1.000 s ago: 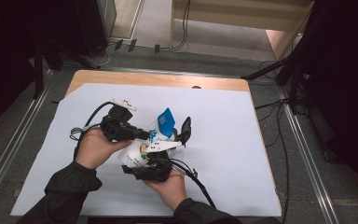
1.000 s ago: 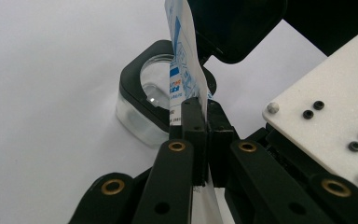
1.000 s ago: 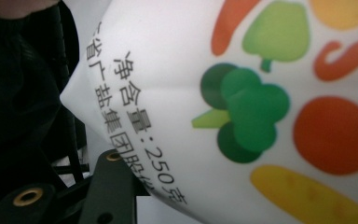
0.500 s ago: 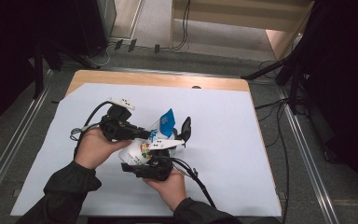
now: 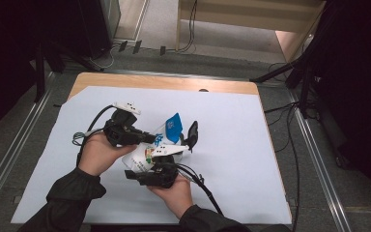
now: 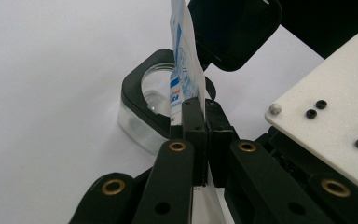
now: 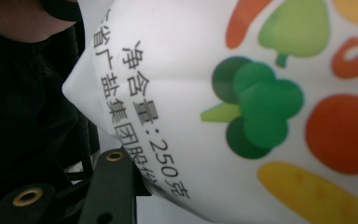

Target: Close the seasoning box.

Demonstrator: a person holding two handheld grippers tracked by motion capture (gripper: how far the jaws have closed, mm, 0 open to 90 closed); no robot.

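A white bag with a blue top and printed vegetables is held over the table between both grippers. My left gripper is shut on the bag's blue-printed edge, its jaws pinched together on the film. Just behind the bag stands a clear container with a black rim, its black lid flipped up. The same lid stands upright beside the bag in the high view. My right gripper holds the bag's lower end; the bag presses close to its camera, with one of its fingers under it.
A white sheet covers most of the wooden table. Cables trail from both grippers toward the near edge. Metal rails run along the table's sides, and dark stands crowd the floor at the right.
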